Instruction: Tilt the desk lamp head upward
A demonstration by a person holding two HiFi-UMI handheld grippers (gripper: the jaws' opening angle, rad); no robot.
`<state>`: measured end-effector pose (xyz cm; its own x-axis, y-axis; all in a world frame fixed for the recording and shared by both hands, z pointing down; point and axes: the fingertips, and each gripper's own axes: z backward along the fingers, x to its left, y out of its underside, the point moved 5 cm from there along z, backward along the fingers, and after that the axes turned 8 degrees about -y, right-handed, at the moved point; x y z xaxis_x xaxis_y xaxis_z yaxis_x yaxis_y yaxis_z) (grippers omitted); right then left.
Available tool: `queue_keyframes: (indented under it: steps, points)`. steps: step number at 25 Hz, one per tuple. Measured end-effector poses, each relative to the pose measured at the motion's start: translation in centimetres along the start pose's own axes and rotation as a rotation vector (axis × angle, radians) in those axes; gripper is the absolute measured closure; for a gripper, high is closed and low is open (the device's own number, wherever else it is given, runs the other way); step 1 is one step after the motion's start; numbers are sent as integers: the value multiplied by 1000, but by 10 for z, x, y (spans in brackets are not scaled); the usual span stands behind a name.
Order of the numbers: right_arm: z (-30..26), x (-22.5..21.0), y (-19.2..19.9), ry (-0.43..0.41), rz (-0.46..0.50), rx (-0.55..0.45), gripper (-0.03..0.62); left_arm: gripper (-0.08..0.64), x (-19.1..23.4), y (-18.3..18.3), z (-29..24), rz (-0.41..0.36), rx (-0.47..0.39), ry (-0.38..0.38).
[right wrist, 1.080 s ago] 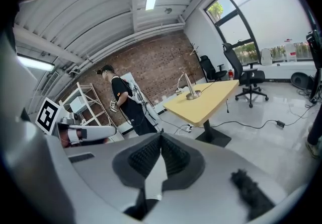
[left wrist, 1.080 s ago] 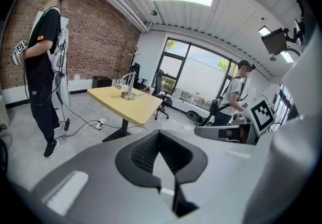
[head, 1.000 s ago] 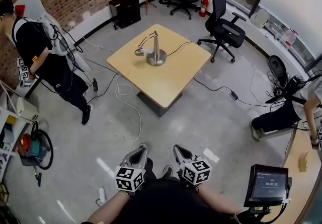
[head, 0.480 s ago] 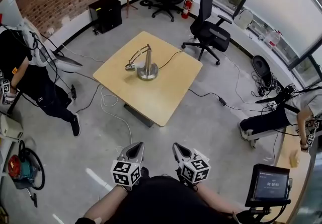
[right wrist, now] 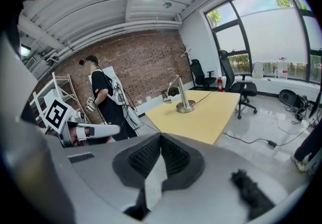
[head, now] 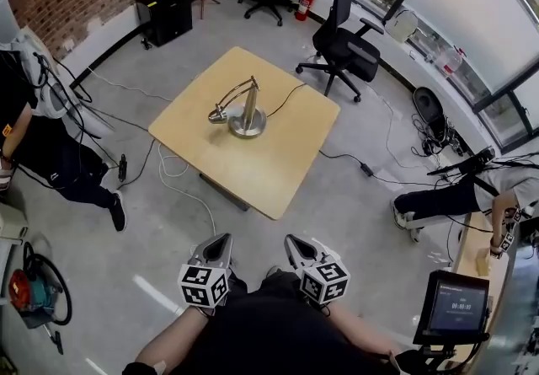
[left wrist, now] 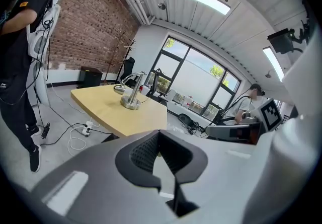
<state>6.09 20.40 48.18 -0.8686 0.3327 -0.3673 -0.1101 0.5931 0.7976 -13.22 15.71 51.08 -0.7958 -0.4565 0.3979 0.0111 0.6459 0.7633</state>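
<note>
Your left gripper (head: 216, 244) and right gripper (head: 296, 245), jaws together, empty, well apart from silver metal desk lamp (head: 250, 100) on pale wooden table (head: 290, 158). Weighted base (head: 247, 123) likely steady (probably stiff to tilt); grip small head (head: 217, 116).

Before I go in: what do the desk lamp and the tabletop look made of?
Desk lamp: probably metal with a shiny silver finish; its round base and stem show bright highlights. Tabletop: pale yellow, matte and even, so light wood or a wood-look laminate; the views don't settle which.
</note>
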Motion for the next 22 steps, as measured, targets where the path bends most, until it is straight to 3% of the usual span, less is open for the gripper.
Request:
queue_keyframes:
  steps: [7, 16, 22]
  points:
    - [-21, -15, -7, -43, -19, 14, 588, 554, 1, -12, -16, -3, 3, -26]
    - [-52, -92, -72, -153, 1, -30, 588, 554, -25, -62, -75, -30, -33, -125]
    - [-58, -138, -86, -201, -12, -34, 588, 554, -47, -76, -110, -50, -52, -169]
